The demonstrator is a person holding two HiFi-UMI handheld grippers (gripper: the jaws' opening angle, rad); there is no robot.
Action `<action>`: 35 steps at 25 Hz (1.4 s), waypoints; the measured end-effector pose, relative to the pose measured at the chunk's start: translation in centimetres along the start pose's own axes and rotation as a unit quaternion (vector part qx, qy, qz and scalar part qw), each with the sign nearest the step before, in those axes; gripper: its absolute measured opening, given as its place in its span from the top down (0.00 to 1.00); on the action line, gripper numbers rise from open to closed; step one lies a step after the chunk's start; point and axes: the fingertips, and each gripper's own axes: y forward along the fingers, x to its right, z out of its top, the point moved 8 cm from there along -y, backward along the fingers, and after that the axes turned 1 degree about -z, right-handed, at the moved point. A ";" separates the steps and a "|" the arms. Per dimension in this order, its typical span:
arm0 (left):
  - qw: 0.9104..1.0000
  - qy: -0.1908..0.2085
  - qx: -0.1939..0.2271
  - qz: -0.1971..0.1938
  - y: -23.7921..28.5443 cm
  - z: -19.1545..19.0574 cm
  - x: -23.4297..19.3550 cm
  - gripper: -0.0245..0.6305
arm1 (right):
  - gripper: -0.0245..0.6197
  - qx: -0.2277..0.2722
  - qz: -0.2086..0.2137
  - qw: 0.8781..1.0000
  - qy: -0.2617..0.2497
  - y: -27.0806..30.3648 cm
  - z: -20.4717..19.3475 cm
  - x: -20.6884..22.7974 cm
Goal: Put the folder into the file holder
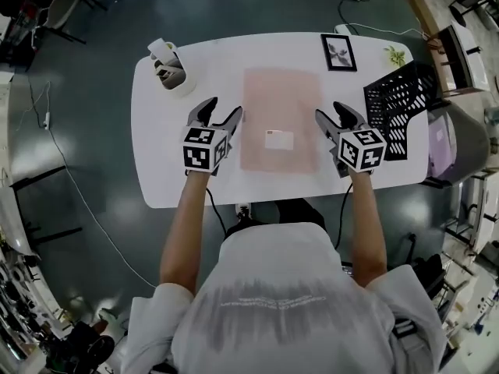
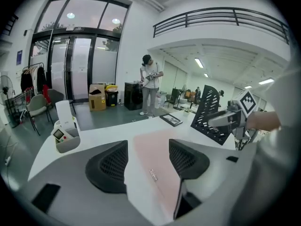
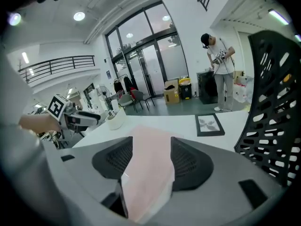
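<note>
My head view looks steeply down on the whole table [image 1: 210, 68]. Cameras on my left hand-held gripper [image 1: 224, 110] and right hand-held gripper [image 1: 331, 112] sit low and close, angled inward; all three share the folder [image 1: 281, 107].

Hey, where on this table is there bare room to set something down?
Bare: the table's left end, between the white device and the near edge, and the strip between device and folder. Crowded: the right end, with file holder and picture frame.
</note>
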 end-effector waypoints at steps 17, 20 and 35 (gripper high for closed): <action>0.988 -0.095 -0.098 -0.067 8.0 -5.6 0.9 0.40 | 0.46 -0.089 0.055 0.989 0.108 6.9 -5.4 3.7; 0.985 -0.107 -0.116 -0.067 8.7 -6.7 1.2 0.38 | 0.45 -0.103 0.061 0.986 0.112 7.4 -6.4 3.7; 0.975 -0.168 -0.124 -0.081 10.4 -9.5 1.7 0.33 | 0.43 -0.130 0.090 0.980 0.120 9.2 -8.7 3.2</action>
